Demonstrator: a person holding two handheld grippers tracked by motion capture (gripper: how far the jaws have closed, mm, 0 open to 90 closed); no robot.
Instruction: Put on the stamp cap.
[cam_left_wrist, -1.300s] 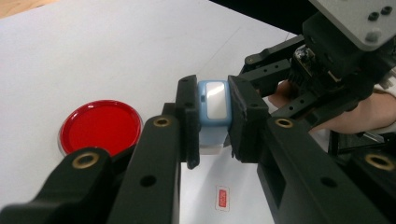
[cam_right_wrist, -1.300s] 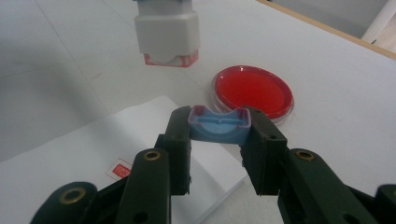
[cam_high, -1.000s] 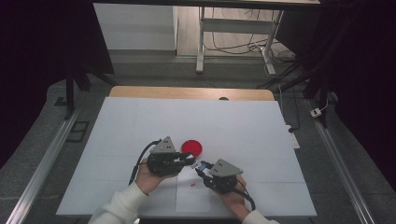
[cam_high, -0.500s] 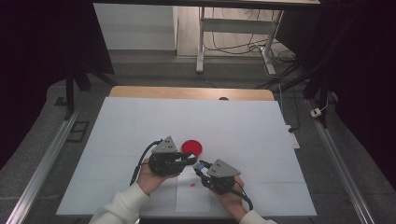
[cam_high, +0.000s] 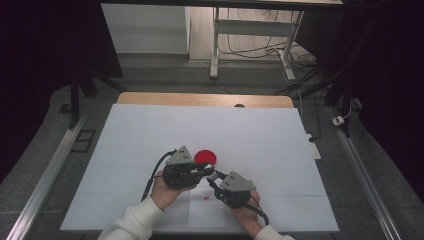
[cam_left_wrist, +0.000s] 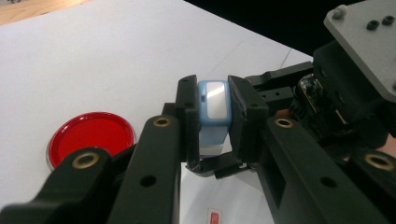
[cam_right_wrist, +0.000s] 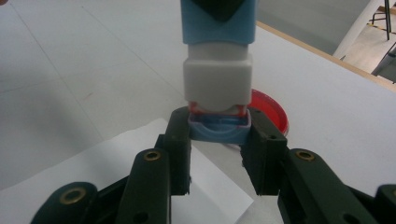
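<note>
While both tools (cam_high: 212, 174) clamp the blue stamp (cam_left_wrist: 213, 100), red dish (cam_high: 205, 157) just beside.

Light: bright on white table (cam_high: 150, 130), dark surround beyond its edges.
Shadows: soft, faint beside red dish (cam_high: 205, 157).
Focus: near jaws blurred in gripper views.

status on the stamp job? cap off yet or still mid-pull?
Done: a red mark sits on the paper sheet. In hand: left gripper clamps the blue stamp body; right gripper clamps the blue cap at its white end. Cap looks seated or nearly so; whether going on or off can't be told. Red dish lies beside them.
</note>
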